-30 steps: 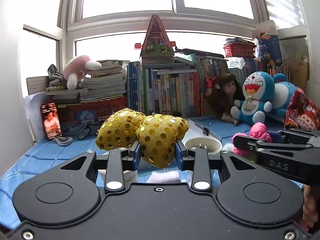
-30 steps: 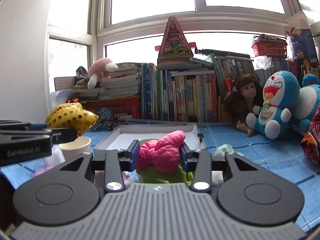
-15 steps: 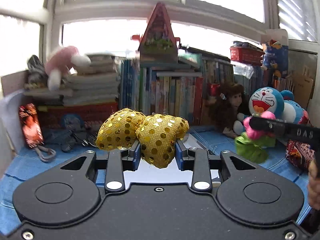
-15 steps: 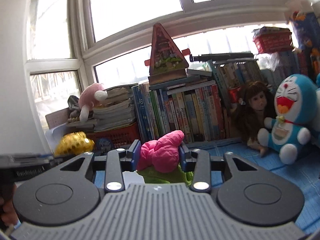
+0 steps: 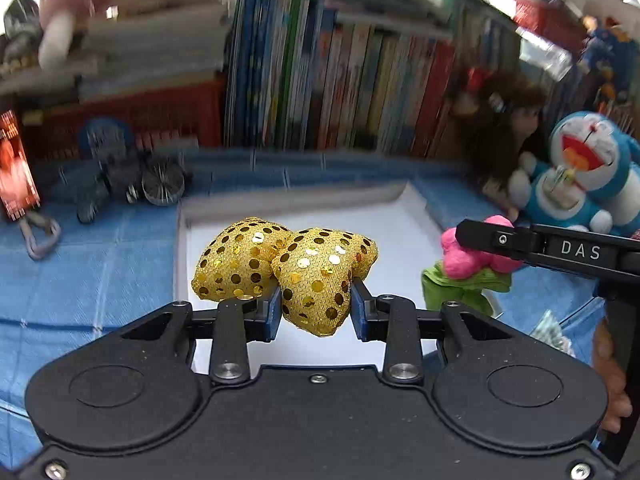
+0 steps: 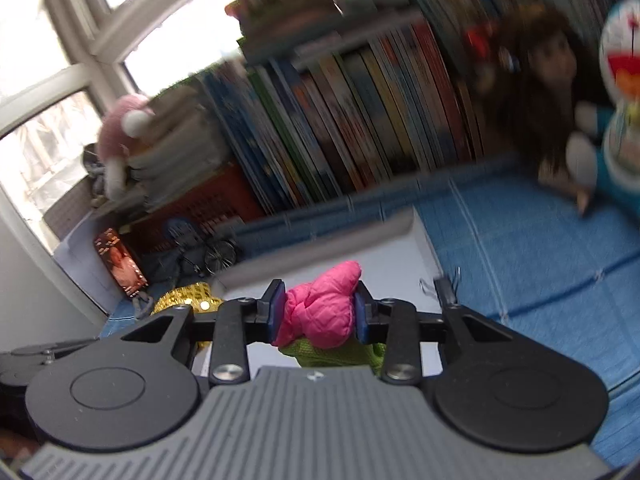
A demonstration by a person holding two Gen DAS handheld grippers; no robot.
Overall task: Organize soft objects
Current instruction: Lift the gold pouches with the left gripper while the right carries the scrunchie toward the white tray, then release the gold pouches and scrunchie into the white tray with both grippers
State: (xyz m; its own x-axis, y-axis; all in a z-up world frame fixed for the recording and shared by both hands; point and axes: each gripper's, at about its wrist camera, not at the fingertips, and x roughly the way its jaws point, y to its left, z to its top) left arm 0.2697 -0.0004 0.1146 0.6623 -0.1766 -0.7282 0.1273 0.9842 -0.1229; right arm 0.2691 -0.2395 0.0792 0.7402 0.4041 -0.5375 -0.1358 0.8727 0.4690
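Note:
A gold sequined plush star (image 5: 288,268) is pinched between the blue pads of my left gripper (image 5: 314,304), which is shut on it above a white tray (image 5: 400,232). To its right in the left wrist view, my right gripper (image 5: 470,240) reaches in sideways with a pink and green soft flower (image 5: 466,264). In the right wrist view my right gripper (image 6: 318,310) grips the pink flower (image 6: 324,304), and its jaws are closing tighter on it. The green part (image 6: 340,354) hangs below. The gold star (image 6: 188,296) shows at the left. The tray (image 6: 360,248) lies ahead.
A row of upright books (image 5: 340,80) lines the back. A blue cat plush (image 5: 580,176) and a brown-haired doll (image 5: 504,128) sit at the right. A model bicycle (image 5: 132,184), a red card (image 5: 14,172) and a pink plush (image 5: 76,4) are on the left. A blue cloth (image 5: 80,272) covers the surface.
Both grippers swung forward and tipped down over the white tray, keeping hold of their toys. The window has left the left wrist view. The right wrist view has rolled.

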